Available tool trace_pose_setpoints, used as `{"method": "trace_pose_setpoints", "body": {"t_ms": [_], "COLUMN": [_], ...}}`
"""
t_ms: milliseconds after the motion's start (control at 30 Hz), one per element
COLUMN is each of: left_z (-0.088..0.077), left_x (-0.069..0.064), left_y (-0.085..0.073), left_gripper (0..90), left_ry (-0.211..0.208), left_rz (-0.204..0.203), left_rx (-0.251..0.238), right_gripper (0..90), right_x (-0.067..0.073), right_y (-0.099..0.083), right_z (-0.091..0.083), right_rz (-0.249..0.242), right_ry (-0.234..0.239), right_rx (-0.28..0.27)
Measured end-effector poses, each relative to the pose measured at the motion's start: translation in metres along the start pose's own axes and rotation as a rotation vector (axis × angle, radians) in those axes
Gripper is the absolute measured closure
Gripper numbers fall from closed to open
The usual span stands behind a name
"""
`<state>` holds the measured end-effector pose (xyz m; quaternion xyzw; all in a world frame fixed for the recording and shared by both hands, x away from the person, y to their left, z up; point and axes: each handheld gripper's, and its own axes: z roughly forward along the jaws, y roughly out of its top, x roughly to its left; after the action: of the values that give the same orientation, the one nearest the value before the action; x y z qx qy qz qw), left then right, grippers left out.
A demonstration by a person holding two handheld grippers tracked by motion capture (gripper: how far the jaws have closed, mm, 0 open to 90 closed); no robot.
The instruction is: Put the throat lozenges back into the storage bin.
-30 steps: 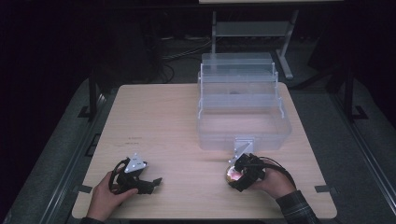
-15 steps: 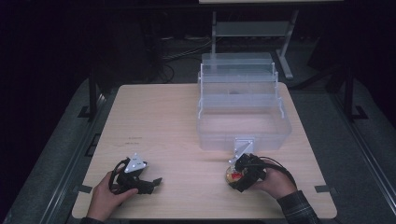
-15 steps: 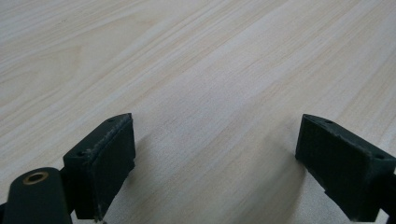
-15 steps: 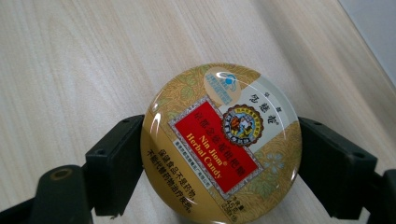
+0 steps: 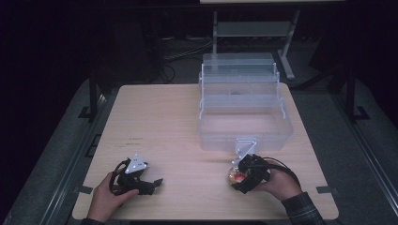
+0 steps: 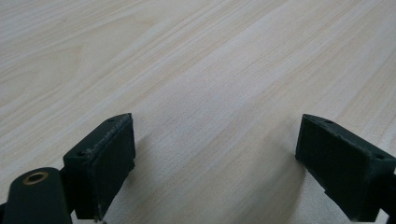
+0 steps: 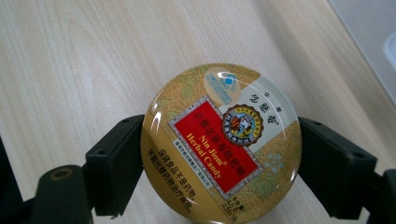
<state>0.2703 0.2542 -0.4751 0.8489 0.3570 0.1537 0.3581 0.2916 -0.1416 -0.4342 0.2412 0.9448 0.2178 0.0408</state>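
Right gripper (image 7: 219, 154) jaws clamp round gold herbal-candy tin (image 7: 222, 142); left gripper (image 6: 215, 158) jaws wide, empty. Risk: smooth curved rim may slip free onto tabletop (image 5: 164, 122).

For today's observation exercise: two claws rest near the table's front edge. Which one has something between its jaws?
The right claw: its jaws press the sides of a round candy tin. The left claw stands open over the bare wooden table.
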Motion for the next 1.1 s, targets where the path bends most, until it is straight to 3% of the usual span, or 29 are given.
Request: {"method": "trace_pose_setpoints", "body": {"t_ms": [1100], "left_z": [0.0], "left_x": [0.0], "left_y": [0.0], "left_gripper": [11.2], "left_ry": [0.0], "left_rz": [-0.003], "left_rx": [-0.002], "right_gripper": [19.7], "right_x": [-0.003], "right_y": [-0.015], "right_z": [-0.033], "right_rz": [0.02], "right_ry": [-0.02], "right_rx": [-0.029]}}
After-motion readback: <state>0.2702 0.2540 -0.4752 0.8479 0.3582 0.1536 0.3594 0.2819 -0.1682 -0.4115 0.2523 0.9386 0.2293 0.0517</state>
